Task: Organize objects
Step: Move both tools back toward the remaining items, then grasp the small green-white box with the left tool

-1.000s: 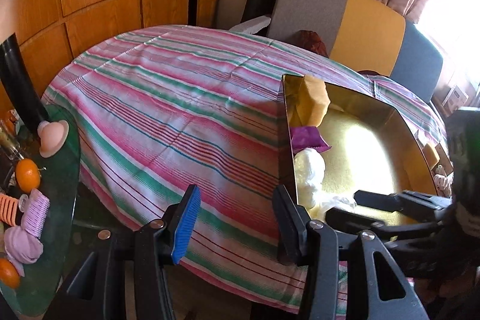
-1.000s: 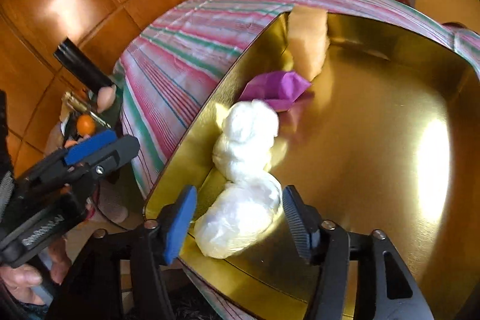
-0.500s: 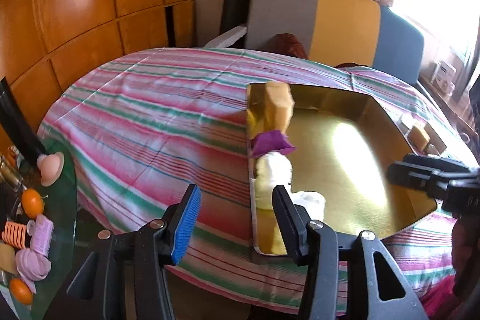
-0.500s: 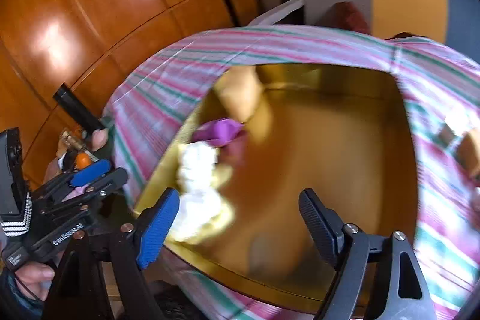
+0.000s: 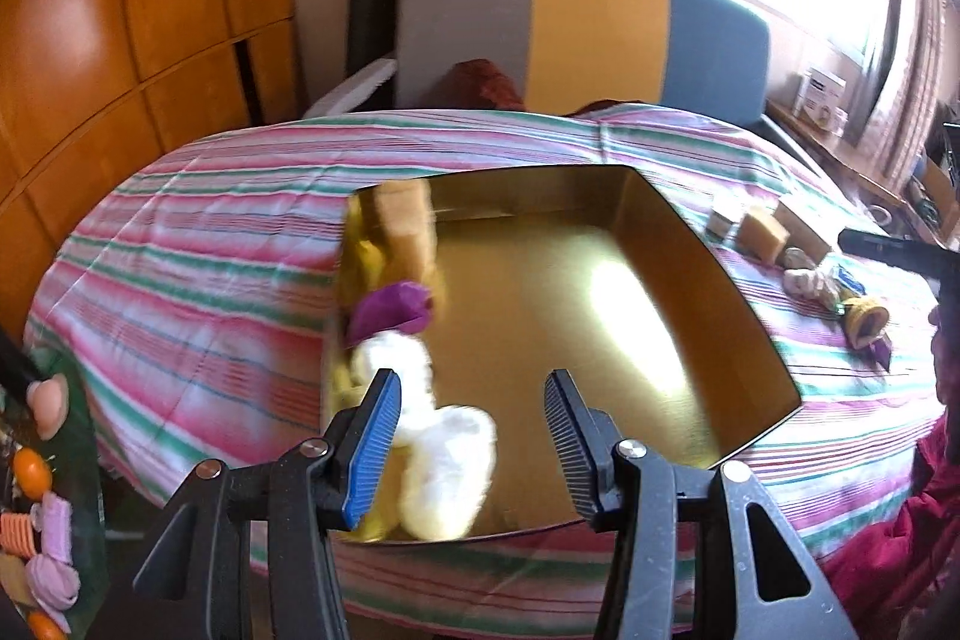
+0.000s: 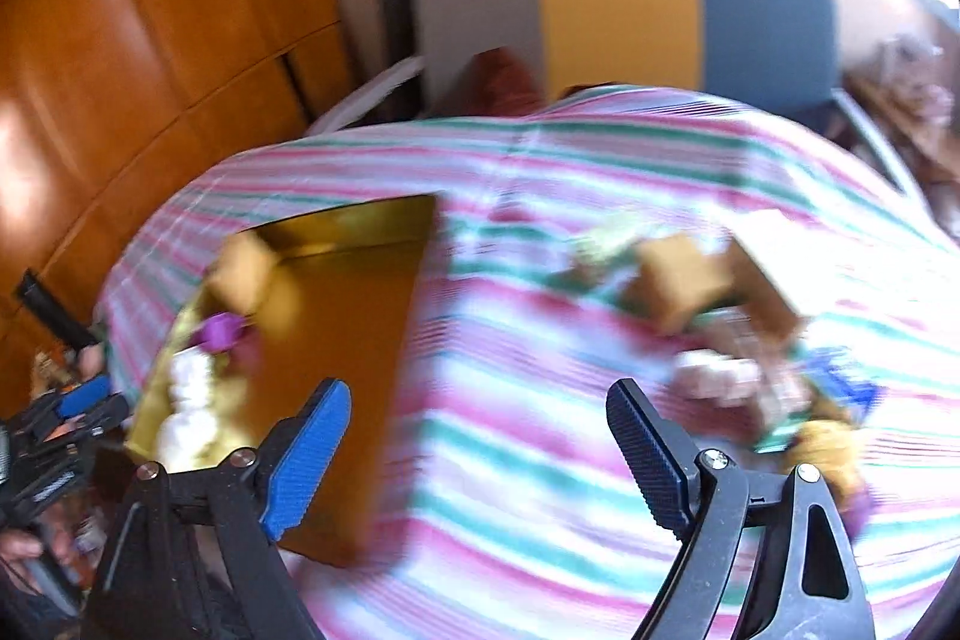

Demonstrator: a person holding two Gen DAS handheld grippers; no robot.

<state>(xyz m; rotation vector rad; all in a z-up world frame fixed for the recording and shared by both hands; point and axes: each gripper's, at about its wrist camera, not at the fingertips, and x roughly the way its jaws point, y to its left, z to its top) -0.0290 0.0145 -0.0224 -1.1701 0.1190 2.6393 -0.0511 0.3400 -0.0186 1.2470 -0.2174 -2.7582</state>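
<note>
Above the gold tray (image 5: 690, 244), left tongs (image 5: 471, 439) and right tongs (image 6: 477, 451) gape empty.

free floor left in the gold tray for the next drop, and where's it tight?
Inside the gold tray, the floor from the middle to the right wall is bare. Its left wall is crowded: tan block, purple wrapper and white bundles in a row. The striped cloth left of the tray is bare; right of it, loose items cluster. Both grippers, left and right, are open.
</note>
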